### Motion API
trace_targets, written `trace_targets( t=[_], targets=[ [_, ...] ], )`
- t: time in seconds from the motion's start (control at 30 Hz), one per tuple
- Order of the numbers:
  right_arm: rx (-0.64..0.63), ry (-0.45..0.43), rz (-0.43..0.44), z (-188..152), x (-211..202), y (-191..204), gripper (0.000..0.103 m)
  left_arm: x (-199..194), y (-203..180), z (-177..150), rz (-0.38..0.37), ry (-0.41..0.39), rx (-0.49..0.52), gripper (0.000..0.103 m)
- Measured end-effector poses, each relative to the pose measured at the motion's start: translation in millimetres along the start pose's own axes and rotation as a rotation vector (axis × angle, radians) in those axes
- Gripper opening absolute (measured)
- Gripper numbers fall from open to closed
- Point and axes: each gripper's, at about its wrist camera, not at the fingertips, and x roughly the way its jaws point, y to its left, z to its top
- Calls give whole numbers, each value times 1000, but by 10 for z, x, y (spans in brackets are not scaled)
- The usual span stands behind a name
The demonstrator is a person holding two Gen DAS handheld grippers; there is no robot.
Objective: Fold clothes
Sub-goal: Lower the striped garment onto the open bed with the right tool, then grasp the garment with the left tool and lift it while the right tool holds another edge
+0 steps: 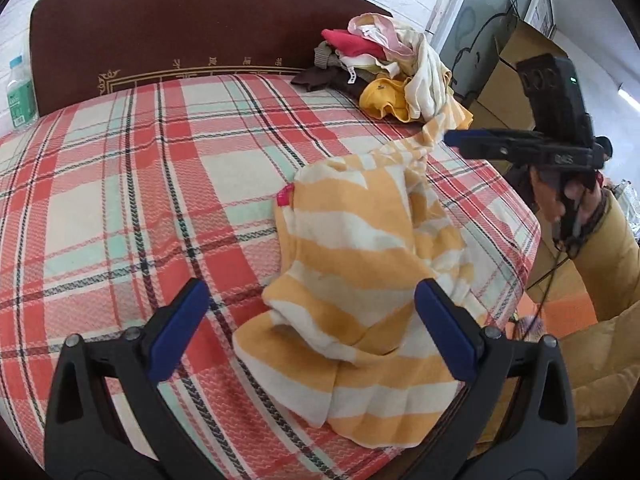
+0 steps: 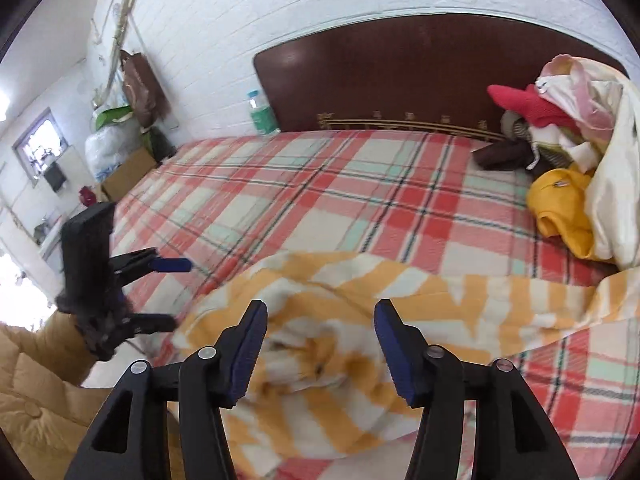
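Note:
A crumpled yellow-and-white striped garment point(image 1: 360, 256) lies on the plaid bed near its right front edge; it also shows in the right wrist view point(image 2: 344, 320). One part of it trails back toward the clothes pile. My left gripper point(image 1: 312, 304) is open and empty, its jaws wide apart just above the near end of the garment. My right gripper point(image 2: 320, 320) is open and empty, hovering over the garment. The right gripper shows in the left wrist view point(image 1: 456, 138), off the bed's right side. The left gripper shows in the right wrist view point(image 2: 180, 292).
A pile of unfolded clothes point(image 1: 384, 68) sits at the bed's far right corner by the dark headboard point(image 1: 180, 28). A plastic bottle point(image 1: 20, 92) stands at the left of the headboard. The plaid bedspread point(image 1: 120, 184) stretches left. Cardboard boxes point(image 1: 516, 64) stand right of the bed.

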Motion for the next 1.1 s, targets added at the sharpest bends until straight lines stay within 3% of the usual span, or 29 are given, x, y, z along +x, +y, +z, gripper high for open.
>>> trace_targets(
  t=[0.13,0.3,0.37,0.4,0.43,0.47,0.5,0.53,0.6,0.73,0.9,0.97,1.0,1.03,1.1],
  targets=[
    [-76,97,-83,280,357,-209,63,225,-41,16,-40,92,-27,103],
    [-203,244,-66,448,983,-286,68,325,-71,-46,-65,141,-53,102],
    [-210,287,-27,427,1139,-323,68,320,-67,-53,-72,140,-56,90],
    [-214,307,-8,416,1213,-341,68,316,-63,-55,-76,139,-58,72],
    [-213,321,13,391,1248,-344,63,316,-64,-54,-75,142,-56,49],
    [-214,334,34,366,1279,-346,40,317,-67,-51,-71,147,-53,37],
    [-222,333,49,341,1264,-331,30,311,-70,-45,-62,148,-47,26],
    [-230,331,62,316,1244,-318,13,292,-69,-36,-50,142,-44,24],
    [-218,314,46,292,1106,-302,8,232,-49,0,-37,120,-44,21],
    [-161,159,34,365,543,-239,6,-64,3,167,-31,10,-44,20],
    [-92,-138,48,568,-411,-68,6,-480,54,386,-21,-145,-23,25],
    [-102,-237,45,647,-721,78,6,-538,93,432,7,-171,-28,52],
    [-112,-278,43,682,-856,160,6,-558,115,431,-3,-179,-32,76],
    [-121,-319,41,716,-988,243,6,-576,138,417,-26,-187,-35,83],
    [-157,-372,34,736,-1176,423,6,-611,183,390,-73,-202,-42,83]
  ],
)
